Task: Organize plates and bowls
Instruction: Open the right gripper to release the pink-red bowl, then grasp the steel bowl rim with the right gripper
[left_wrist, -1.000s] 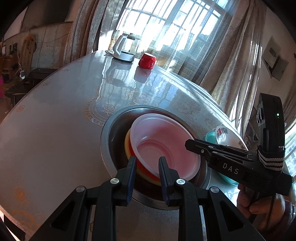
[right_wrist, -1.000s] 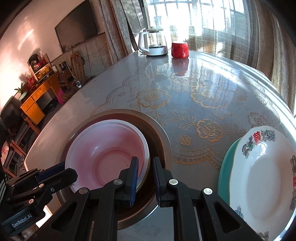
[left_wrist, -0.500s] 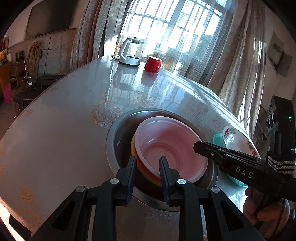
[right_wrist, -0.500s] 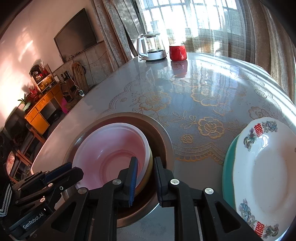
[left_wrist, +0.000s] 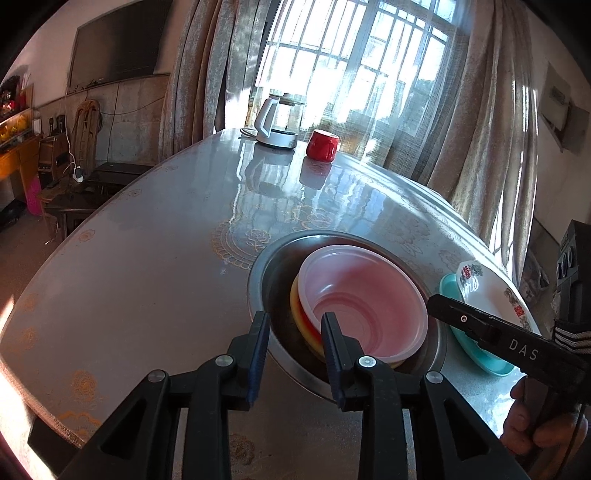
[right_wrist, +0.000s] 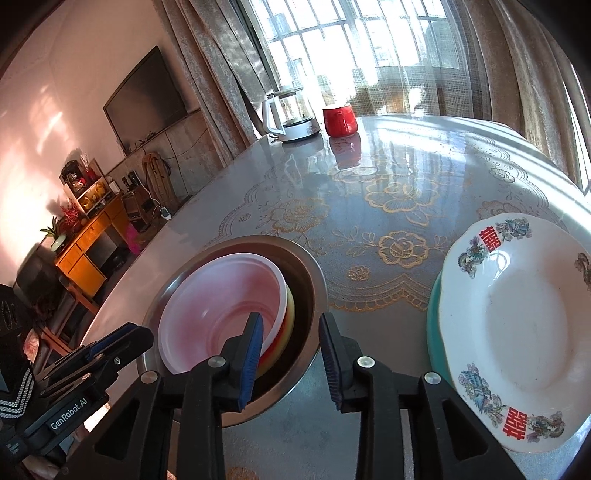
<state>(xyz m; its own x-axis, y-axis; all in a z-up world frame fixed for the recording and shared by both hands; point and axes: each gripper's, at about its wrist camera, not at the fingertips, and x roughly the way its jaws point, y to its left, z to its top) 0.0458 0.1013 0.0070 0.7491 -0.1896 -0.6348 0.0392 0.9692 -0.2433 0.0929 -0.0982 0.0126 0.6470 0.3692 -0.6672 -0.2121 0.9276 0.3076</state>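
A translucent white bowl (left_wrist: 364, 308) (right_wrist: 221, 308) sits nested on yellow and red bowls (left_wrist: 301, 326) inside a steel basin (left_wrist: 266, 273) (right_wrist: 310, 280). A white patterned plate (right_wrist: 513, 317) (left_wrist: 491, 291) lies on a teal plate (left_wrist: 476, 350) (right_wrist: 434, 332) to the right. My left gripper (left_wrist: 291, 350) is open and empty above the basin's near rim. My right gripper (right_wrist: 290, 354) is open and empty over the basin's right rim; it also shows in the left wrist view (left_wrist: 480, 328).
A white kettle (left_wrist: 275, 122) (right_wrist: 290, 116) and a red cup (left_wrist: 322, 144) (right_wrist: 340, 120) stand at the far side of the round table (left_wrist: 129, 266). Curtains and a window are behind. Furniture stands at the left.
Both grippers have pulled back and up from the basin, and their jaws have opened wider. The bowls and plates have not moved.
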